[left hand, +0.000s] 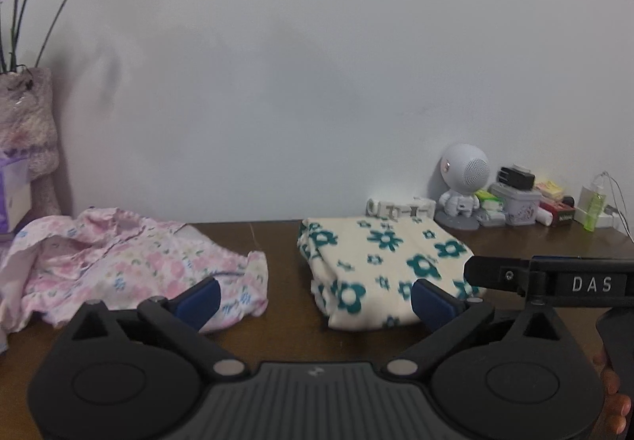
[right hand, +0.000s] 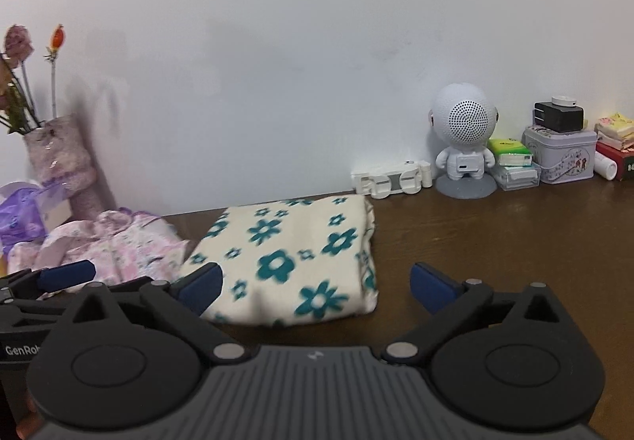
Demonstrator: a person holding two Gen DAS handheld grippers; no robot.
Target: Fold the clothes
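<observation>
A cream cloth with teal flowers (left hand: 380,265) lies folded into a neat rectangle on the dark wooden table (left hand: 277,329). To its left sits a pink floral garment (left hand: 119,257) in a crumpled heap. My left gripper (left hand: 317,301) is open just in front of the gap between the two, with nothing between its blue pads. In the right wrist view the folded cloth (right hand: 293,253) lies ahead, and my right gripper (right hand: 317,285) is open at its near edge without pressing on it. The pink garment (right hand: 119,245) shows at the left, behind a blue finger (right hand: 67,275) of the left gripper.
A white astronaut-shaped speaker (right hand: 463,146), a patterned tin (right hand: 560,154), tissue packs (right hand: 511,158) and a white clip (right hand: 392,180) line the wall at the back right. A fuzzy pink vase with dried flowers (left hand: 27,123) and a purple box (right hand: 23,218) stand at the back left.
</observation>
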